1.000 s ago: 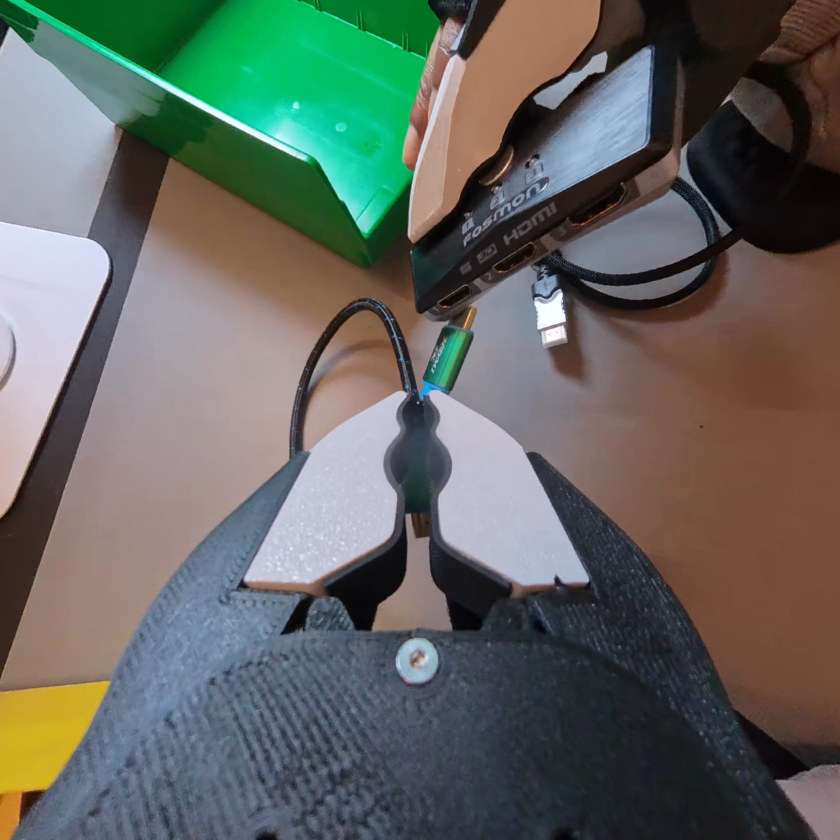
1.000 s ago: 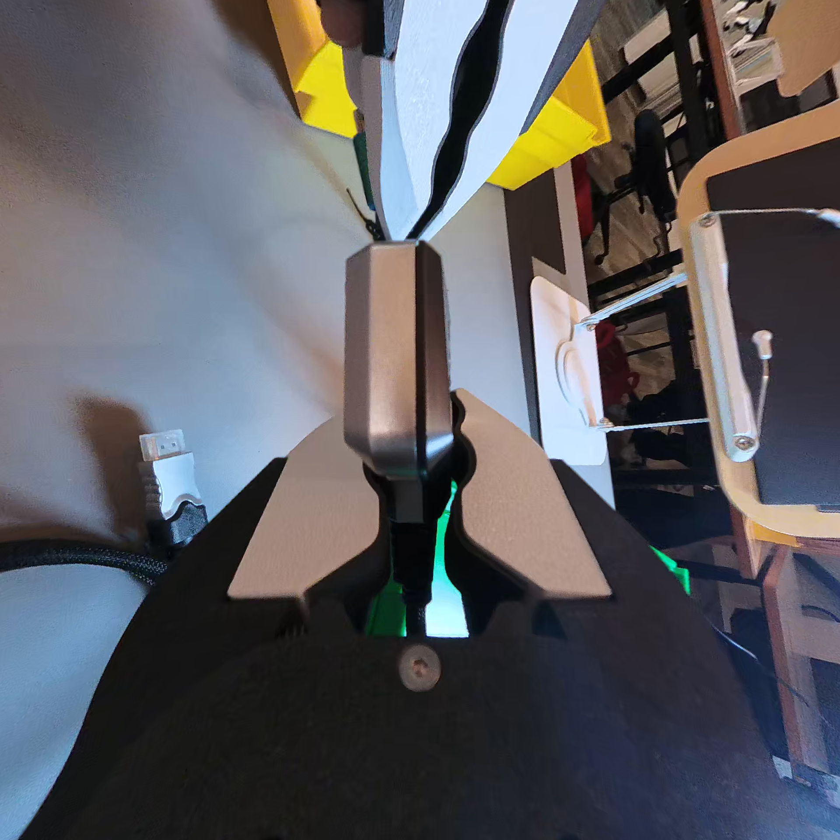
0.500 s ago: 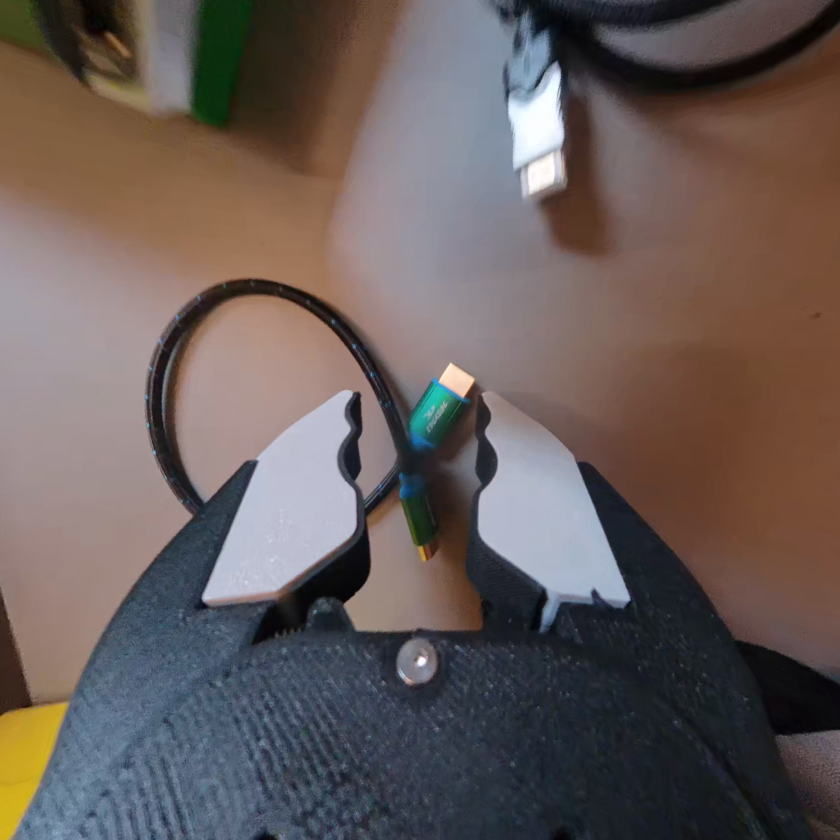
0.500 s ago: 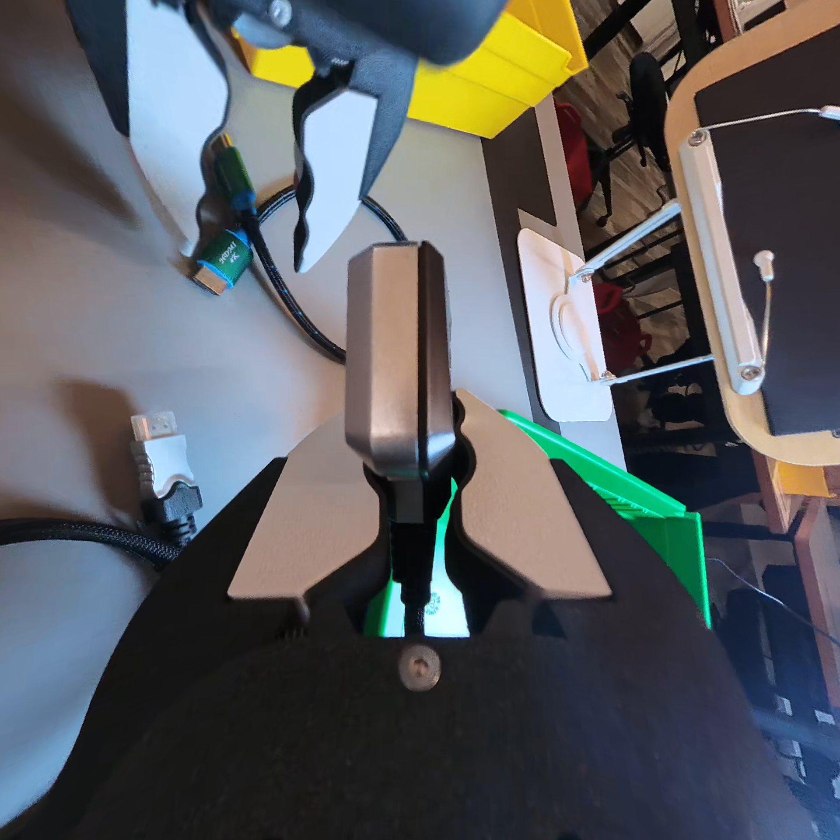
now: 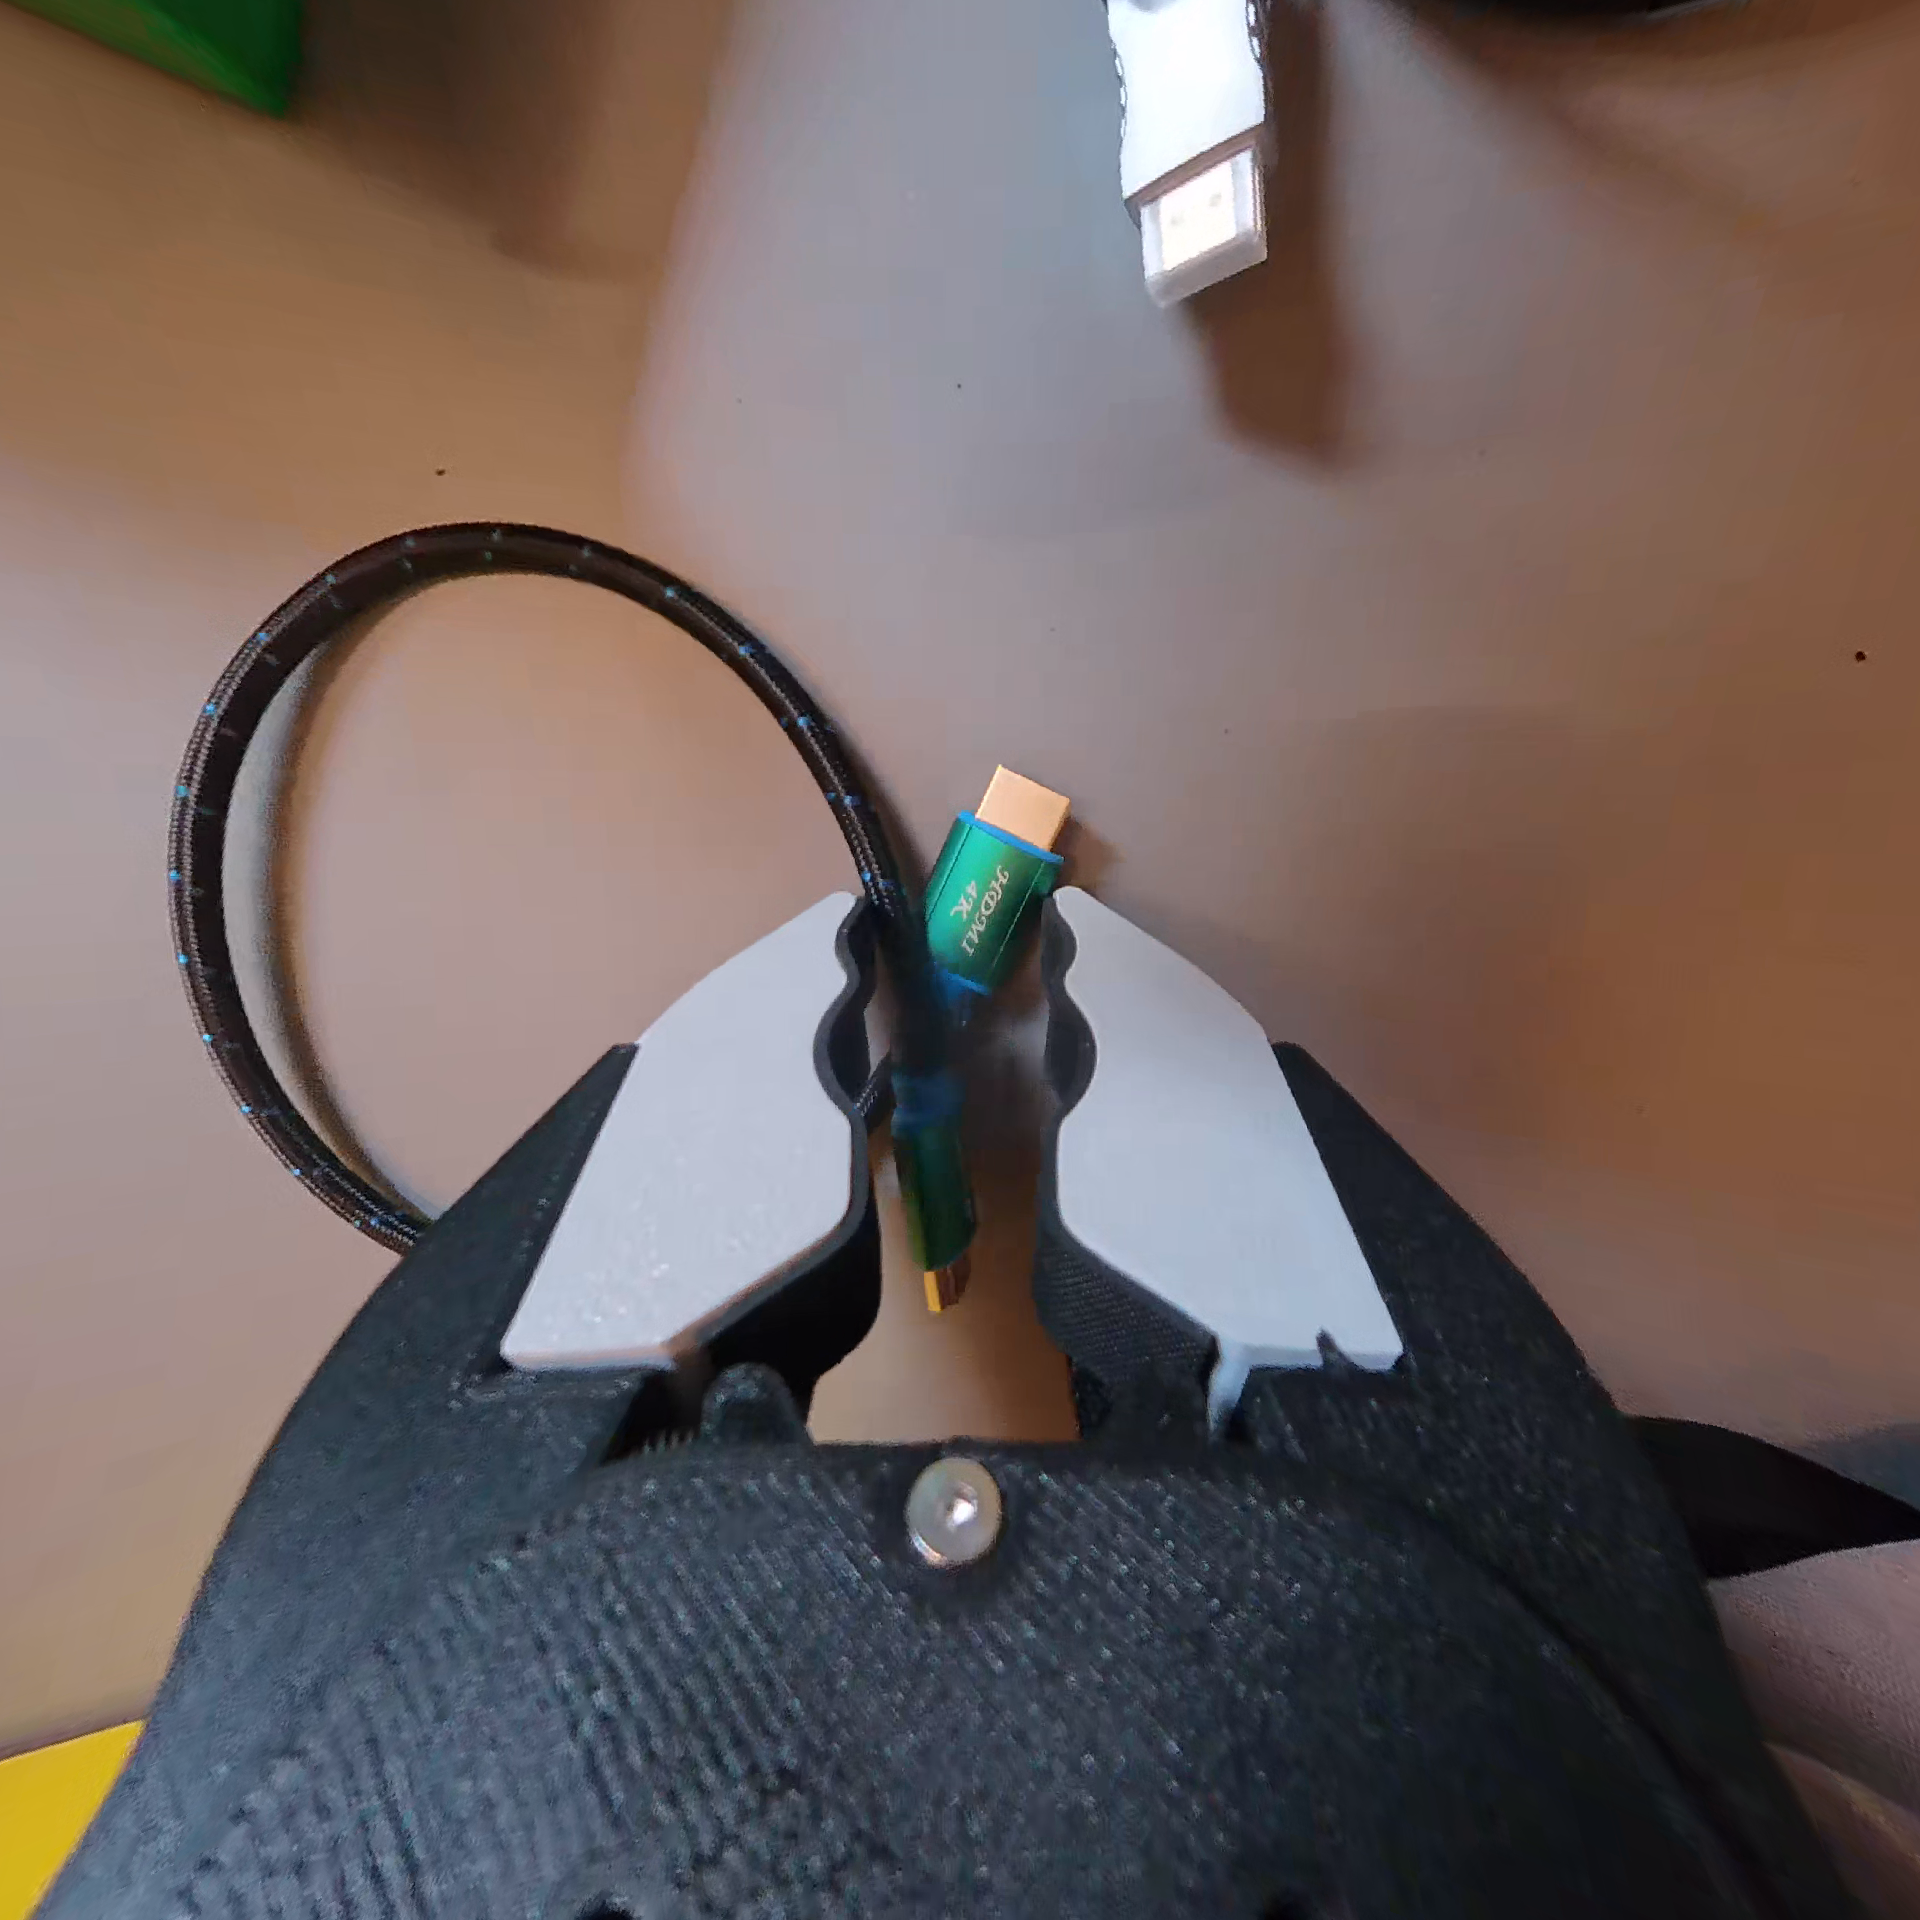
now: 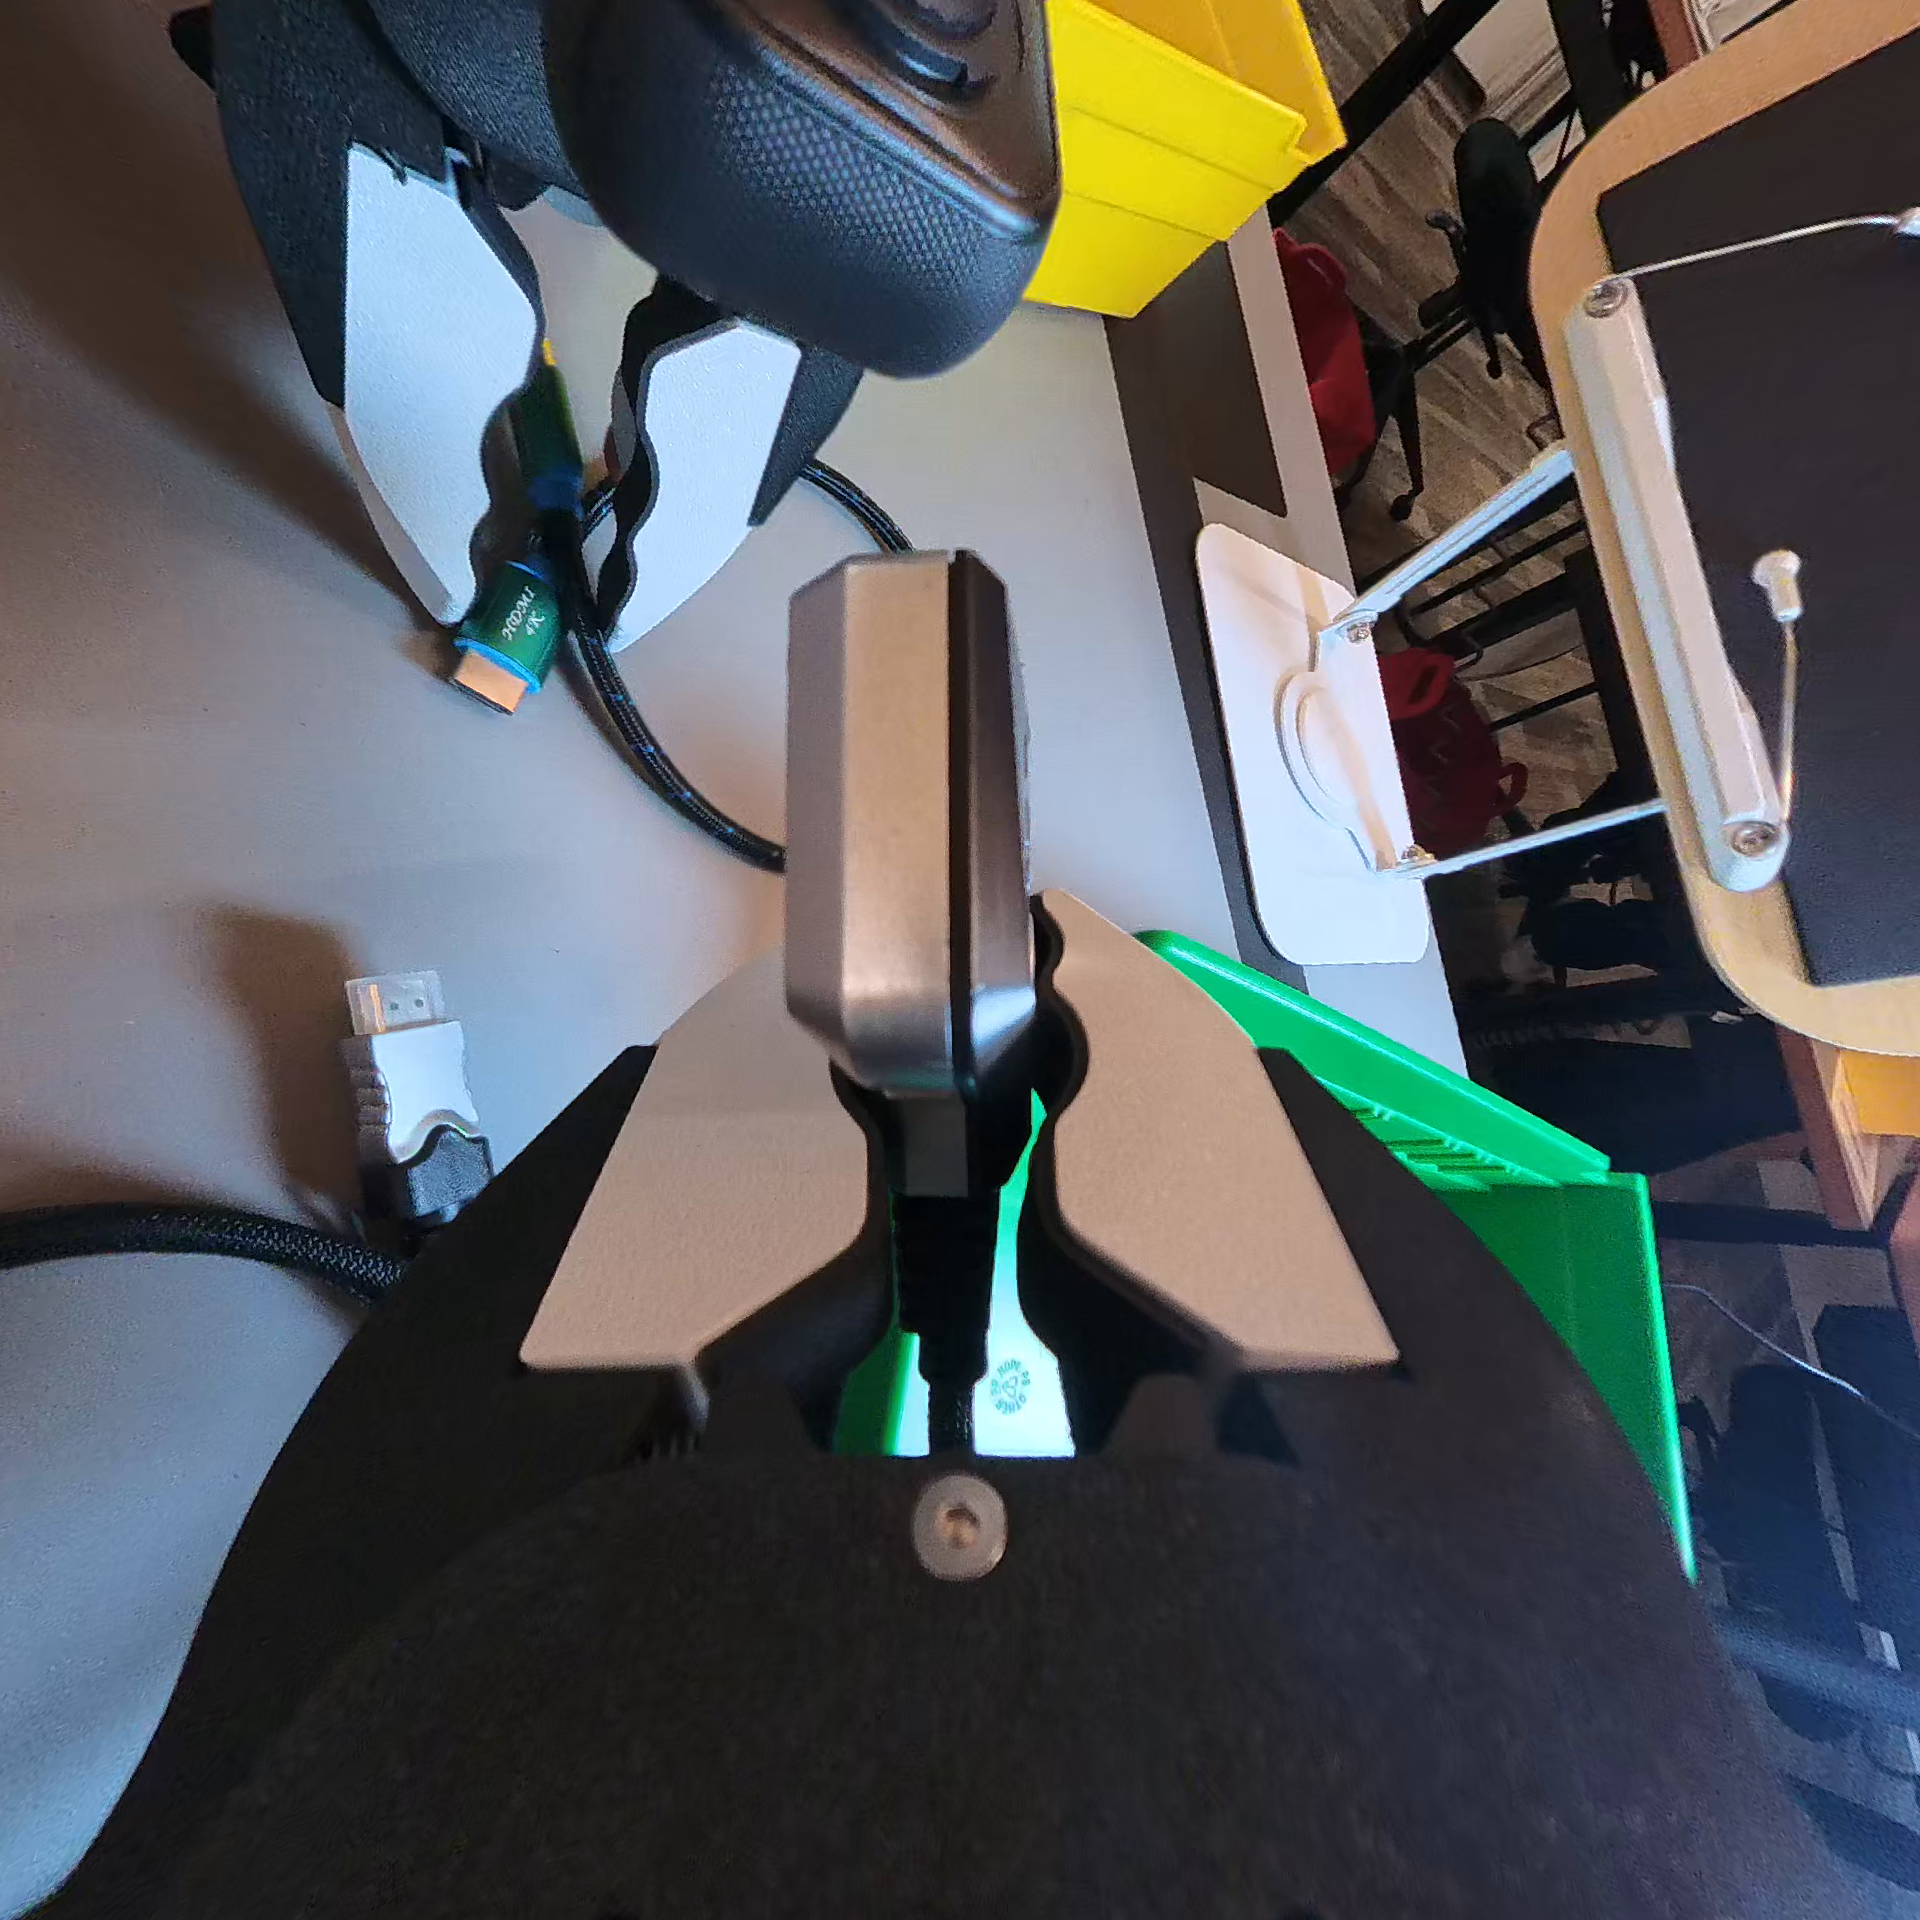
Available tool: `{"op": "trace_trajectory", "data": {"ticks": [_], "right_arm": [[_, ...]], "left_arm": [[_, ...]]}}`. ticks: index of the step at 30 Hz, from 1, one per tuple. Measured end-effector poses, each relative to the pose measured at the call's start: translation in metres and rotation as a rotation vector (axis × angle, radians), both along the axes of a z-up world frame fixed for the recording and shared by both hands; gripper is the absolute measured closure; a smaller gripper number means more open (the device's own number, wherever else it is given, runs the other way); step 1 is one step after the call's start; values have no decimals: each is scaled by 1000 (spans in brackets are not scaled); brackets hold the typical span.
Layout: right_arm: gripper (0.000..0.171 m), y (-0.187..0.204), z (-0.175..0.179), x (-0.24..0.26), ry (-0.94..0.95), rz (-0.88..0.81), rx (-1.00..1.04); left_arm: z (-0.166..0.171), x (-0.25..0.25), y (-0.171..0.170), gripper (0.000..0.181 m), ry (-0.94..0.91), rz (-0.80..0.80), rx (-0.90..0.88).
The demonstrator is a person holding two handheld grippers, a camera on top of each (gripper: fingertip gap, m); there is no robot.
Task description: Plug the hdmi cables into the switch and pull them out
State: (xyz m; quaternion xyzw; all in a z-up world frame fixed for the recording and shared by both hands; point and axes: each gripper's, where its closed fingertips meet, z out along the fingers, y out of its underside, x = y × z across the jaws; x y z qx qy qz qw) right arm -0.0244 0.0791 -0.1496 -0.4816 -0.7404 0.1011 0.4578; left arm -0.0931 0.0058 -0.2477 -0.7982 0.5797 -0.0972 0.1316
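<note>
My left gripper [image 5: 951, 909] is open and low over the table. A short black braided cable [image 5: 208, 831] with two green HDMI plugs lies between its fingers. One gold-tipped plug [image 5: 992, 894] pokes out past the fingertips; the other [image 5: 935, 1195] lies deeper between the fingers. My right gripper [image 6: 925, 940] is shut on the grey and black HDMI switch [image 6: 899, 790] and holds it upright above the table, apart from the plugs. The left gripper [image 6: 530, 623] and the green plug [image 6: 504, 634] also show in the right wrist view. A silver HDMI plug [image 5: 1195, 156] on a thick black cable lies loose on the table.
A green bin [image 6: 1455, 1143] stands behind the right gripper. A yellow bin [image 6: 1164, 135] sits at the table's far edge. A white base plate [image 6: 1299, 748] with a metal stand is beside the table edge. The silver plug [image 6: 405, 1049] lies left of the right gripper. One gripper's finger ends stand about 15 centimeters off the other's.
The left gripper let go of the green cable, which now lies on the table. Its fingers have since narrowed around it. The switch has moved away from the plug.
</note>
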Motion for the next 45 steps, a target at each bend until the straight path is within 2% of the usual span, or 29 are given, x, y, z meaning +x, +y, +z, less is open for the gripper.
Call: {"op": "trace_trajectory", "data": {"ticks": [3, 5, 11, 13, 18, 24, 30, 37, 45], "right_arm": [[147, -3, -2, -3, -8, 18, 22], [147, -4, 0, -4, -7, 28, 53], [147, 1, 10, -11, 18, 42, 306], [148, -1, 11, -19, 25, 54, 413], [147, -11, 1, -38, -3, 96, 611], [147, -14, -4, -43, -37, 123, 705], [147, -8, -15, -47, -88, 76, 766], [148, -14, -10, -45, -20, 105, 735], [148, -15, -12, -42, 8, 104, 634]], "left_arm": [[2, 2, 10, 158, 2, -25, 71], [13, 7, 17, 160, -71, 21, 87], [89, 5, 34, 160, -373, 253, 174], [99, 2, 34, 160, -418, 300, 157], [85, -1, 34, 161, -386, 362, 90], [77, -3, 28, 161, -349, 352, 43], [76, -9, 28, 161, -331, 381, 41], [82, -8, 27, 161, -338, 339, 83], [81, -4, 29, 161, -235, 313, 180]]}}
